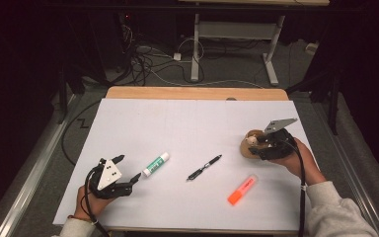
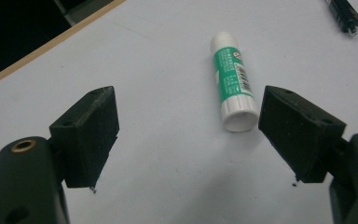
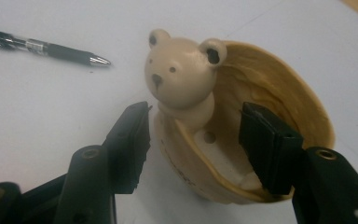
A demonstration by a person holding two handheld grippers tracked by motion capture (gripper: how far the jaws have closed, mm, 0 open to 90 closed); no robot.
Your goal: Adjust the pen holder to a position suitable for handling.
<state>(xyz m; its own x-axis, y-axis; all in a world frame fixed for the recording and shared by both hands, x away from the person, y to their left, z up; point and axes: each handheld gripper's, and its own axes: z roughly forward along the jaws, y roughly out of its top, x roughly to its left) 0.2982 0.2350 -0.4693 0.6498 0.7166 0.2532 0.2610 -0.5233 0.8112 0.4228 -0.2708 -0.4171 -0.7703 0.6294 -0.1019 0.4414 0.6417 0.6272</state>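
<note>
right gripper view: we see the right gripper [image 3: 193,144] straddling the near rim of the bear-shaped wooden holder [image 3: 242,140], one jaw outside, one inside, not yet pinching. the left gripper [image 2: 189,135] rests spread, the glue stick [image 2: 231,81] just ahead.

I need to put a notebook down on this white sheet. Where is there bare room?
The far half, beyond the glue stick and pen, is bare. So is the near strip left of the highlighter. The bear holder crowds the right edge.
</note>
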